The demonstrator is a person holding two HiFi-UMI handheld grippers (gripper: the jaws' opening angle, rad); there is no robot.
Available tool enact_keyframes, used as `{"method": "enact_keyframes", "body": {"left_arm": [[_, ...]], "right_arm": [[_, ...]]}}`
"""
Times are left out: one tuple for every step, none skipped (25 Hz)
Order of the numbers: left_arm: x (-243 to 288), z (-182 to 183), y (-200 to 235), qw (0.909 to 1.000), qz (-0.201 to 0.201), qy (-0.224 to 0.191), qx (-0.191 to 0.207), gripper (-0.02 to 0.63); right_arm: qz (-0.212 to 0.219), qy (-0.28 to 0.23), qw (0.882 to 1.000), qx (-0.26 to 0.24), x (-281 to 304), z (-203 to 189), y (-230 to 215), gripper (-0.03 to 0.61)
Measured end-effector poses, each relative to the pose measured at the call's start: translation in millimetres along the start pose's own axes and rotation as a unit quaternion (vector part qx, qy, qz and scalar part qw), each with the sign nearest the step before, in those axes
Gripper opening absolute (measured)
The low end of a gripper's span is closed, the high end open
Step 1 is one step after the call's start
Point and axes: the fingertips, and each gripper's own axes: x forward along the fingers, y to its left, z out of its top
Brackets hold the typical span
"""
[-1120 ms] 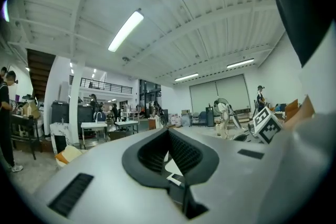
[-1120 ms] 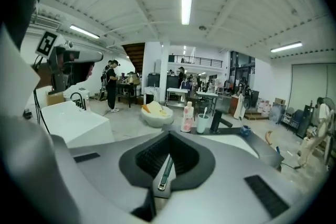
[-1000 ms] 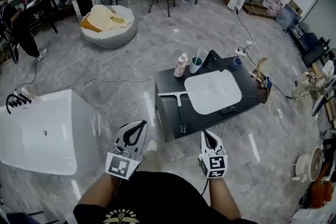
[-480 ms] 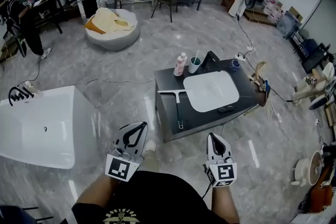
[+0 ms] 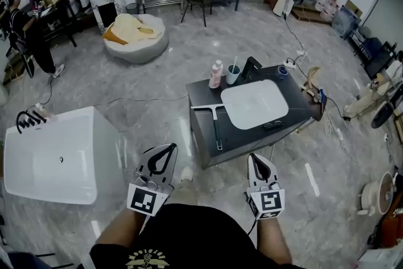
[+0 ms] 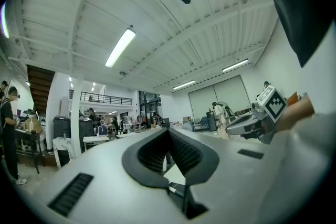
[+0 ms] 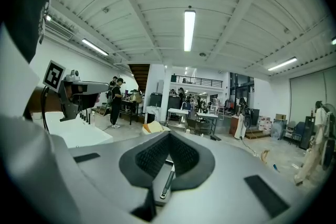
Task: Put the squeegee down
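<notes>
The squeegee (image 5: 215,126) is down on the dark surface (image 5: 301,111), along its left edge and clear of both tongs. Its blade sits crosswise toward the far-left corner. The handle runs straight back toward the near edge, so the long axis points more or less at us. Just to its right lies the white basin (image 5: 255,104), apart from it, with a bottle (image 5: 216,75) and a cup (image 5: 233,76) at the far edge.

Our left tongs (image 5: 167,148) are pinched together at the tips with nothing in them, and the left gripper view shows the same (image 6: 166,131). Our right tongs (image 5: 257,158) are closed and empty too. In the right gripper view (image 7: 168,137) the squeegee handle (image 7: 167,182) shows through the gap beneath the tips, far off on the surface, not in the grip.

Both tongs hang close to our body, short of the near edge and over the floor. The handle end lies ahead and between them, and we judge the right a touch nearer. The put-down looks done, and any new reach would go forward along that handle line.
</notes>
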Motion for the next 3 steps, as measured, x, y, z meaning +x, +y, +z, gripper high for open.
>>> {"method": "enact_keyframes", "body": {"left_arm": [[2.4,1.0,-0.1,1.0000,-0.001,-0.001,0.003,0.021],[4.9,2.0,-0.3,1.0000,-0.003,-0.002,0.005,0.021],[7.4,2.9,-0.4,1.0000,-0.004,-0.003,0.007,0.021]], "right_arm": [[0.001,-0.002,1.000,-0.001,1.4,1.1,-0.6,0.026],[0.003,-0.004,1.000,-0.001,2.8,2.4,-1.2,0.028],[0.004,-0.006,1.000,-0.001,4.2,3.6,-1.8,0.026]]}}
